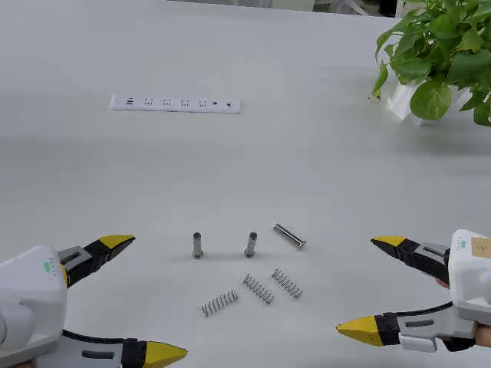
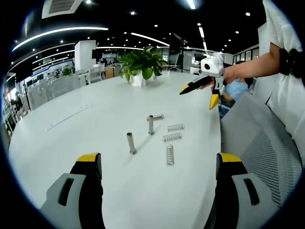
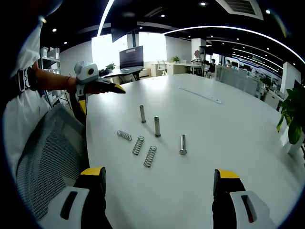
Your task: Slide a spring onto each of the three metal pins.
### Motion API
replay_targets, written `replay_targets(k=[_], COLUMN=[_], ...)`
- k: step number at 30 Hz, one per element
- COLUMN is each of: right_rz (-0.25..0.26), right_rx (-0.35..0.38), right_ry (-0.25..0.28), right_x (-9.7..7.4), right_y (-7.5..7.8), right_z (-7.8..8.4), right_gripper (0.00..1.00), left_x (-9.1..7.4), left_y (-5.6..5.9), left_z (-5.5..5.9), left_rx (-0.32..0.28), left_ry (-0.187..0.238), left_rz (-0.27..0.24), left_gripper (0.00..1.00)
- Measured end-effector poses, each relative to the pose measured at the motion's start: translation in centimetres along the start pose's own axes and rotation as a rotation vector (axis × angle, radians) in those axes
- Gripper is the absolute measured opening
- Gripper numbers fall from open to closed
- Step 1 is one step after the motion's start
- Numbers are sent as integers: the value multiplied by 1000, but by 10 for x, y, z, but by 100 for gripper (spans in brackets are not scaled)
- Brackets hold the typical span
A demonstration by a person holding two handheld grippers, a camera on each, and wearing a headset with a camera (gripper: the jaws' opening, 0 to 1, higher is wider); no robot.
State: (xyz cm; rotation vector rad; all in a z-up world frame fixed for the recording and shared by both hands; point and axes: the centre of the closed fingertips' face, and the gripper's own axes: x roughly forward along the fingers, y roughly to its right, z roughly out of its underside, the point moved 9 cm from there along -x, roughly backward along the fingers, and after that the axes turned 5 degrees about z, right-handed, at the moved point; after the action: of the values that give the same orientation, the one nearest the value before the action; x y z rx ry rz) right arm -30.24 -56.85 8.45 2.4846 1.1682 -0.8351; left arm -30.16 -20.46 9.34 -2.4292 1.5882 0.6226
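The left claw point(image 1: 142, 297) and the right claw point(image 1: 368, 285) are hovering low over the white worktop point(image 1: 307, 169), both with jaws spread wide and gripping nothing. Between them, the 1st pin point(image 1: 197, 245) and the 2nd pin point(image 1: 251, 244) are standing upright side by side, and the 3rd pin point(image 1: 289, 236) is lying flat just beside them. Nearer the person, the left spring point(image 1: 219, 302), middle spring point(image 1: 258, 288) and right spring point(image 1: 286, 283) are lying loose, none touching a pin. A power strip point(image 1: 175, 103) is lying farther back, and a potted plant point(image 1: 441, 54), its pot seemingly white, is standing at the far right.
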Motion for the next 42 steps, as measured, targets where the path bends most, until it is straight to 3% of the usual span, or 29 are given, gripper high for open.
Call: replay_targets(k=[11, 20, 36, 42], right_rz=[-4, -2, -42, -50], right_rx=[-11, -33, -107, -99], right_ry=[-14, -15, -41, -49], right_x=[1, 6, 39, 54], right_y=[4, 14, 32, 39], right_z=[-4, -20, -57, -69], right_gripper=[93, 91, 81, 72], left_x=[2, 2, 6, 6], left_y=[-1, -3, -3, -3], left_z=[1, -1, -1, 0], left_rx=[-7, -9, -17, -26], left_ry=[1, 15, 26, 37], left_rz=[5, 6, 10, 3], left_gripper=[99, 99, 99, 99])
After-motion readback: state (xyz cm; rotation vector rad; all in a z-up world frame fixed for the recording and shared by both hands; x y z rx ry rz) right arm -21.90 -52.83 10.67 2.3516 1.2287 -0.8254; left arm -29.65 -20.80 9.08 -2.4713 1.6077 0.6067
